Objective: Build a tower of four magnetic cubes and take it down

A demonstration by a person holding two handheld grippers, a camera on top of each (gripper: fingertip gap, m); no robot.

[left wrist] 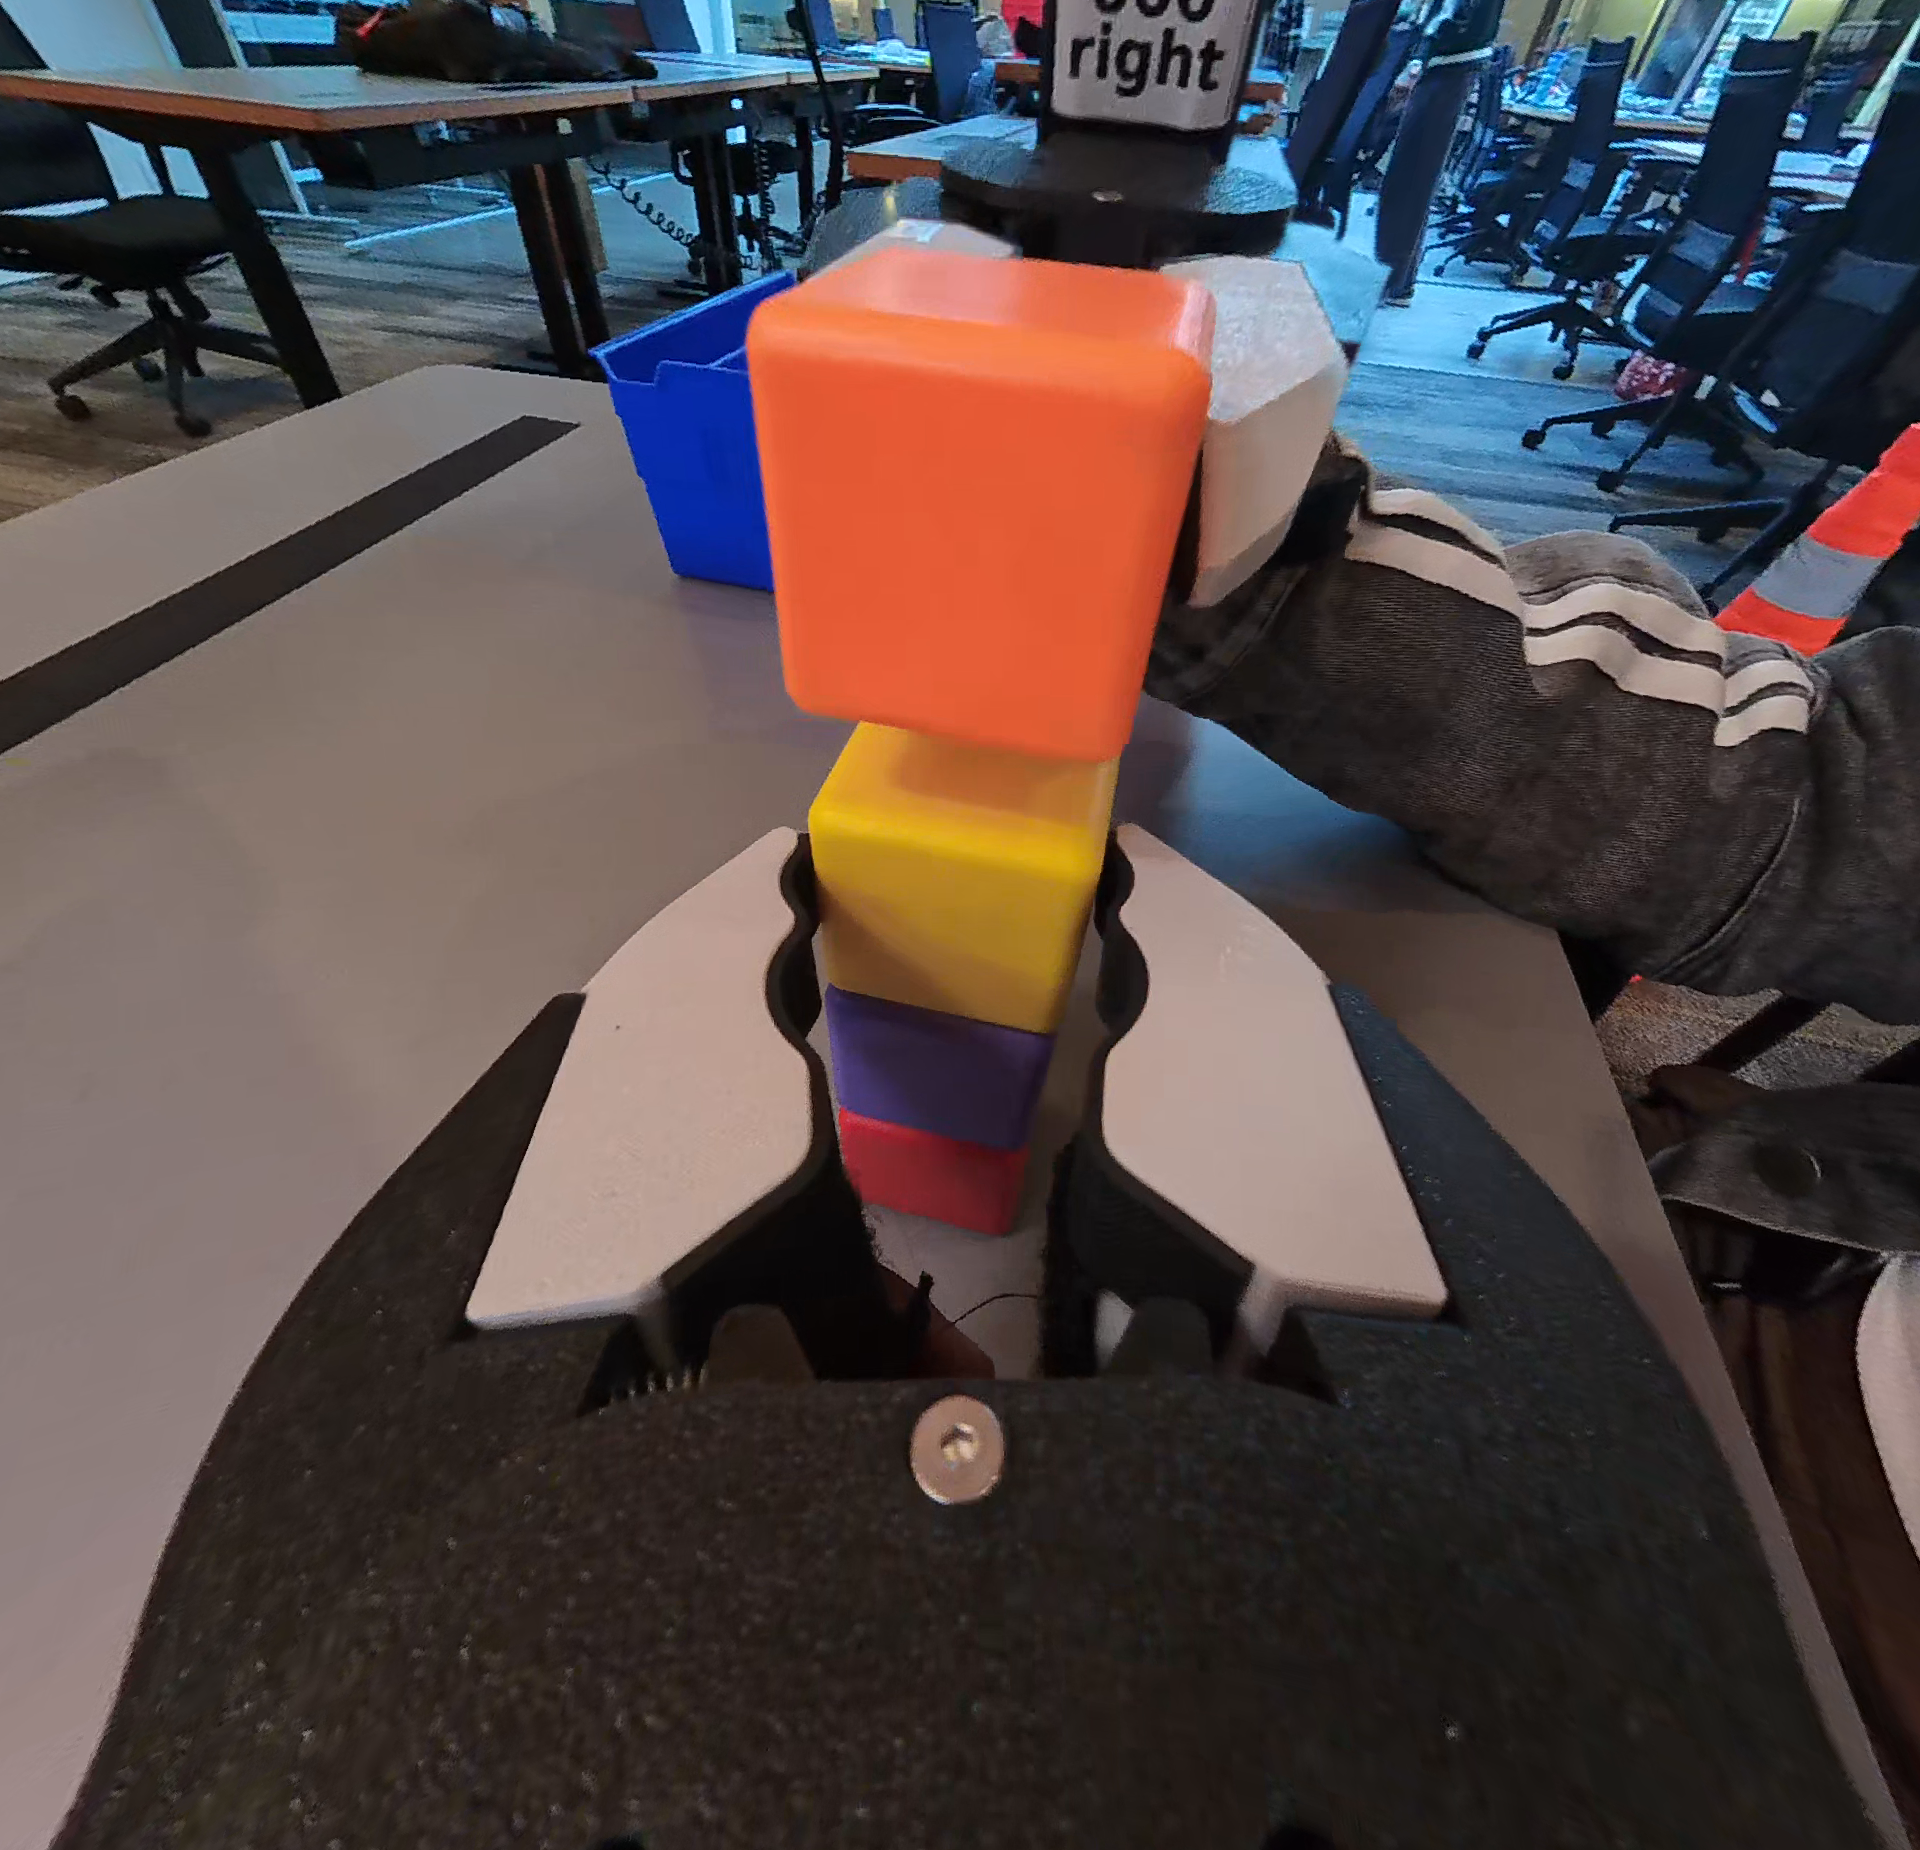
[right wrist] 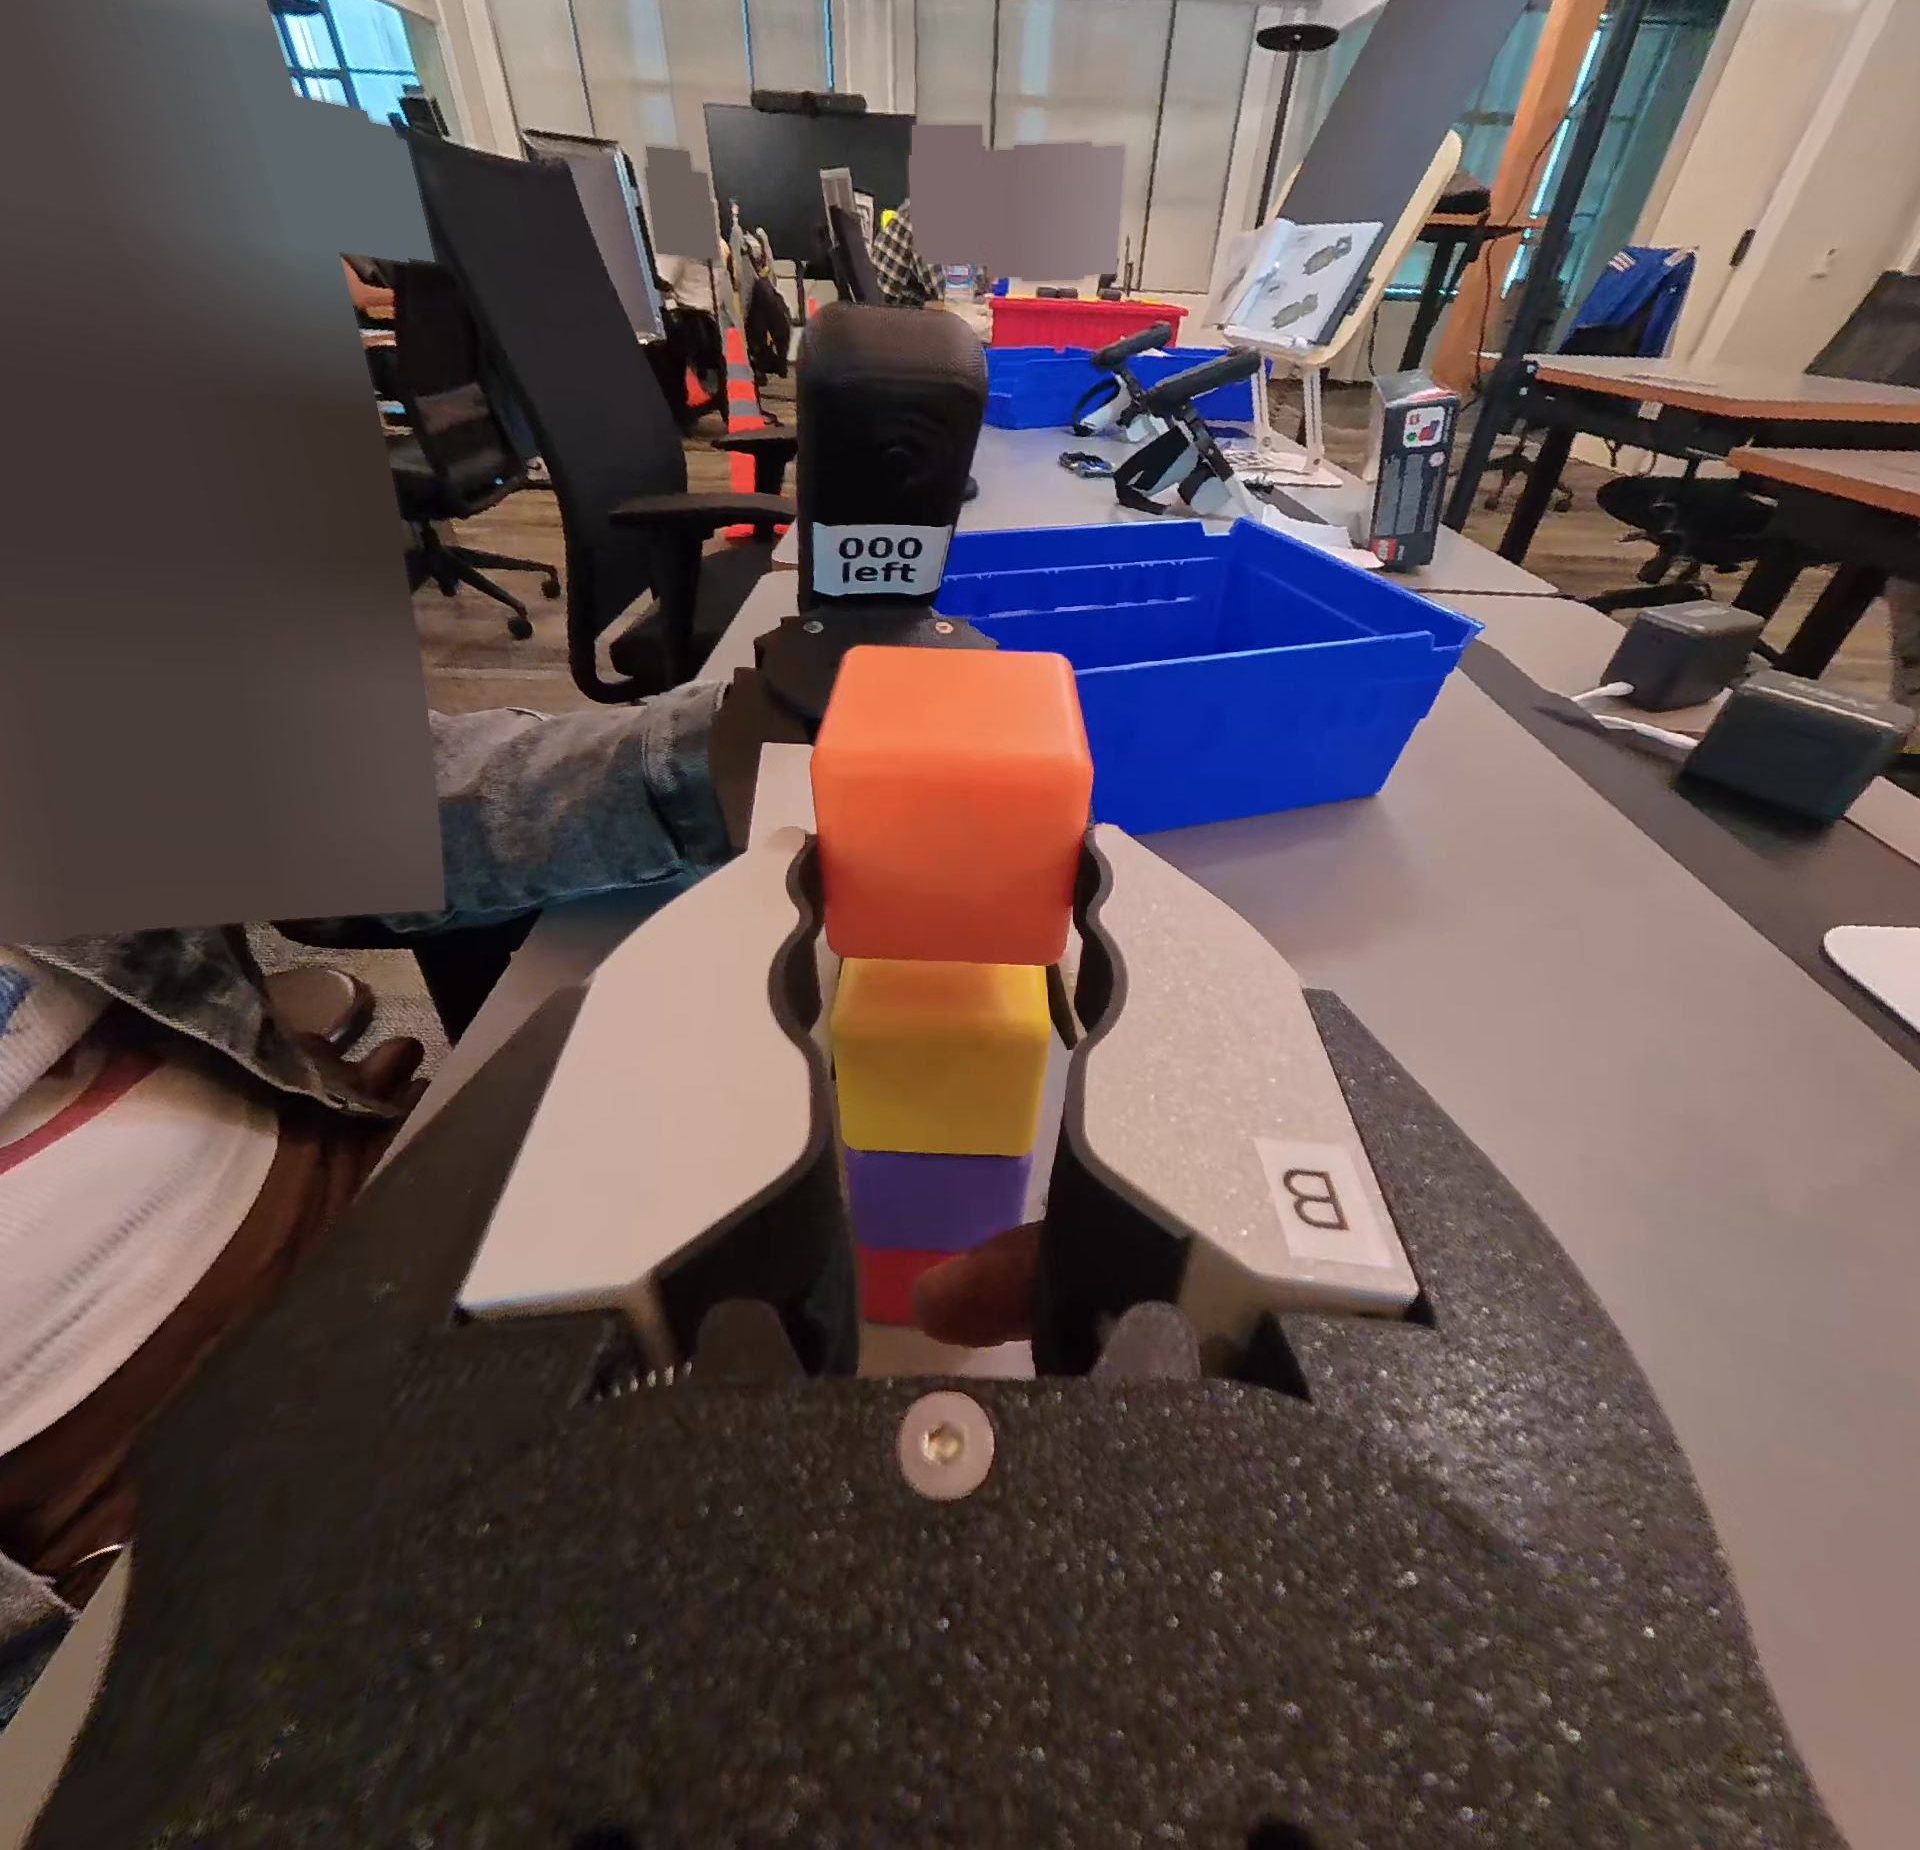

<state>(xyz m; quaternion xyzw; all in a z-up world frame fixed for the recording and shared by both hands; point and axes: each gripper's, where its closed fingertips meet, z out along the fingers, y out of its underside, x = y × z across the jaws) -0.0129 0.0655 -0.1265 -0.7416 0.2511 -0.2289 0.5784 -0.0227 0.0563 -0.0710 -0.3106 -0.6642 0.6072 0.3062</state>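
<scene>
The left gripper (left wrist: 956, 865) is clamped on the yellow cube (left wrist: 956, 896), third in a stack rising from the red cube (left wrist: 935, 1172) on the grey table (left wrist: 312, 865) through the purple cube (left wrist: 935, 1068). The right gripper (right wrist: 945, 855) pinches the orange cube (right wrist: 951, 803) on top (it sits tilted on the yellow one). All four are stacked, so building looks finished; the take-down seems to be starting, every cube left to remove.
</scene>
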